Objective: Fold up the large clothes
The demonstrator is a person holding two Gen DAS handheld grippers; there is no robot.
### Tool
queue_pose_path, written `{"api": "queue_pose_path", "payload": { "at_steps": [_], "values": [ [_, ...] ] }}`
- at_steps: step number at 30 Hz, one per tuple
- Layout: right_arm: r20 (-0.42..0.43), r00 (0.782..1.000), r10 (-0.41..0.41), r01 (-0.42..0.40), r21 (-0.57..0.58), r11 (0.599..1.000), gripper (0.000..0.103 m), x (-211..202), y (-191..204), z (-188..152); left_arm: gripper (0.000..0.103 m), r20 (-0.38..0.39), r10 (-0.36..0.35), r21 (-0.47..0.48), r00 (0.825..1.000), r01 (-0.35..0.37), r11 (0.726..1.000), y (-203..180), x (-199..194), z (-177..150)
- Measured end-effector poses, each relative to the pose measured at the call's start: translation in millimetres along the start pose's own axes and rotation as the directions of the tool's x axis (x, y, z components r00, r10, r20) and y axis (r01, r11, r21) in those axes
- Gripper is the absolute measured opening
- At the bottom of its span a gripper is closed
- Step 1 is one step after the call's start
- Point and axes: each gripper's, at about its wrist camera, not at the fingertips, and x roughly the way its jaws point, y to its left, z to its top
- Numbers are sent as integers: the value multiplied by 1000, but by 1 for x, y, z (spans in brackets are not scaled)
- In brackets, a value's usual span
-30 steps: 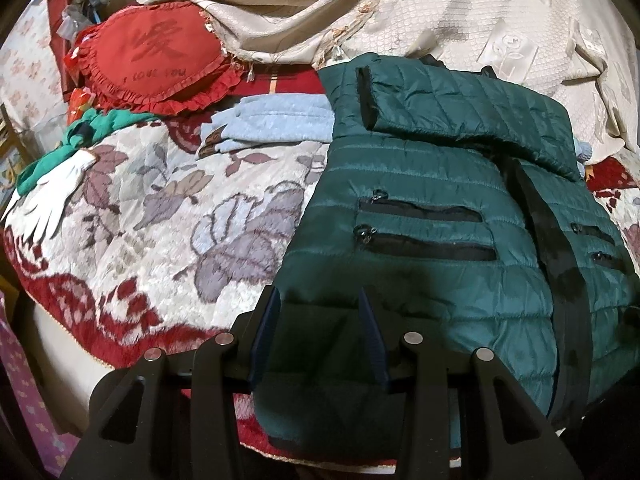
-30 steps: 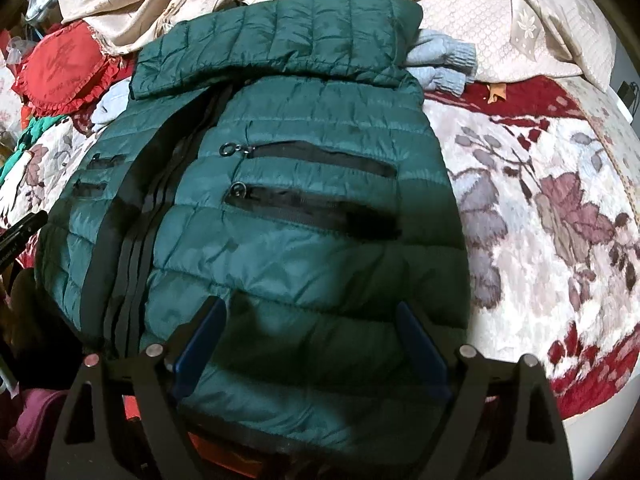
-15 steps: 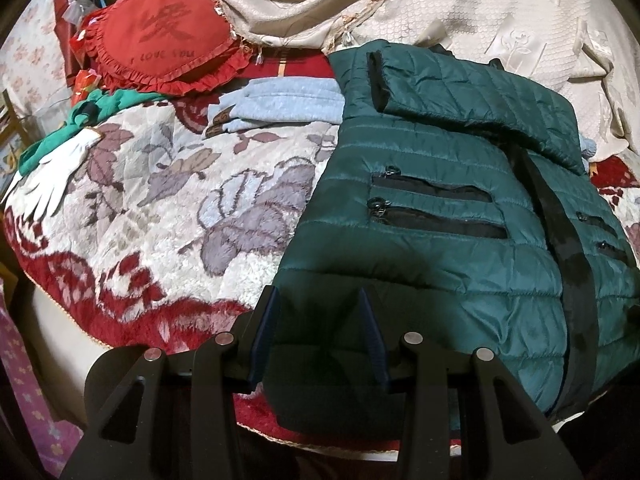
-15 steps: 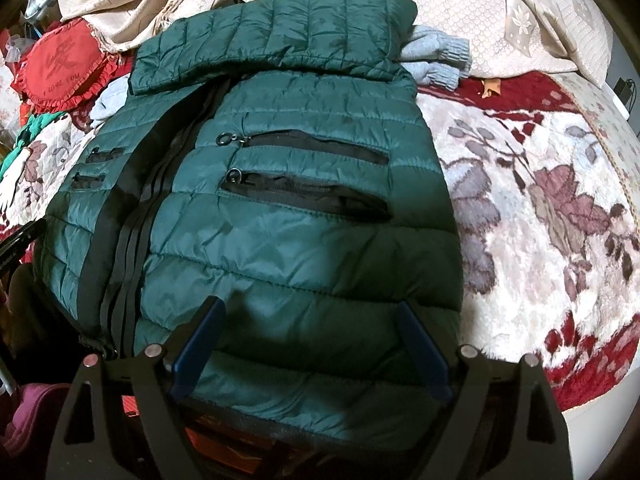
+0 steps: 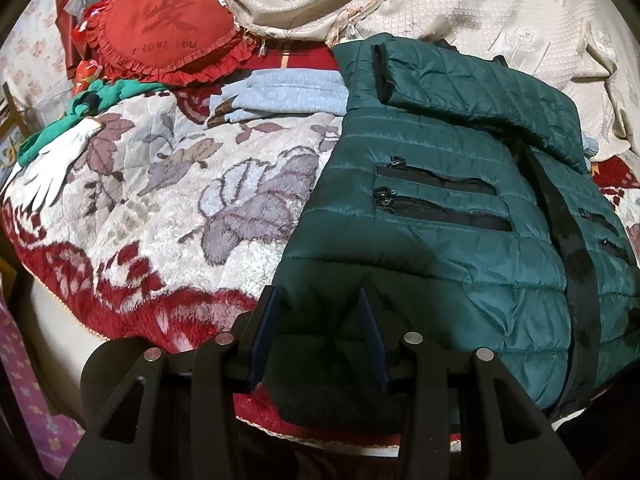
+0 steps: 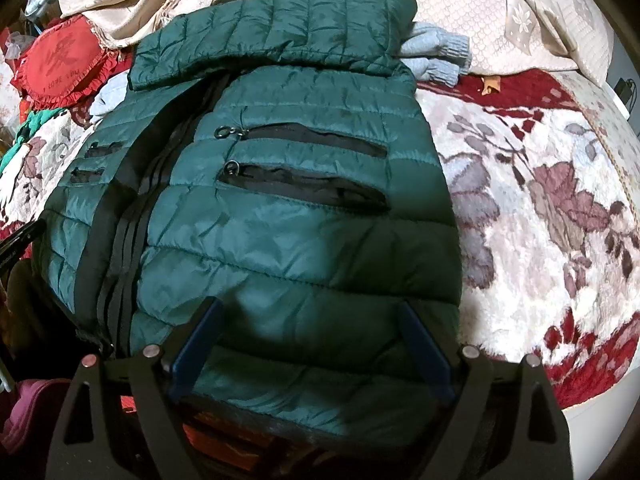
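As it lies now, the green quilted jacket [image 6: 280,216] is spread face-up on the floral blanket [image 5: 168,208] of the bed, hem toward the cameras, a sleeve [image 6: 276,36] already folded across its chest.

Item: jacket, padded, thin shiny shell. Judged light, soft and springy; the slick nylon likely slides under smooth pads and puffs back open after a fold. Not fragile. Four zip pockets and a black centre zip strip [image 6: 124,224] add slight stiffness along the middle.

Holding points: the two hem corners, where the padding thins into a stitched edge; a pinch through both layers should hold better than one on the puffy panels.

Left gripper [image 5: 318,300]: narrowly parted, hem corner of the jacket between its pads; whether they actually pinch it cannot be told.
Right gripper [image 6: 308,312]: spread wide, hanging over the jacket's lower panel, grasping nothing.

Beside the jacket's collar end: blue knit garment [image 5: 288,92], red heart cushion [image 5: 168,36], cream bedcover [image 5: 460,4].
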Motion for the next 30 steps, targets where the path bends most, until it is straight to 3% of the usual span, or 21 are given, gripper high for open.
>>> {"api": "queue_pose_path", "payload": {
  "at_steps": [14,24,30],
  "values": [
    [0,1000,-8,8,5,1000,92,-2,-6,-2,23,-15,-16,-4,1000,15,1000,1,2,-3],
    [-3,1000,-22,23,30,999,92,-3,-19,-5,23,-69,-71,-100,995,64,993,29,5,-3],
    [-7,999,-47,47,76,996,92,-4,-38,-7,24,-62,-94,-146,994,84,986,37,11,0]
  ]
}}
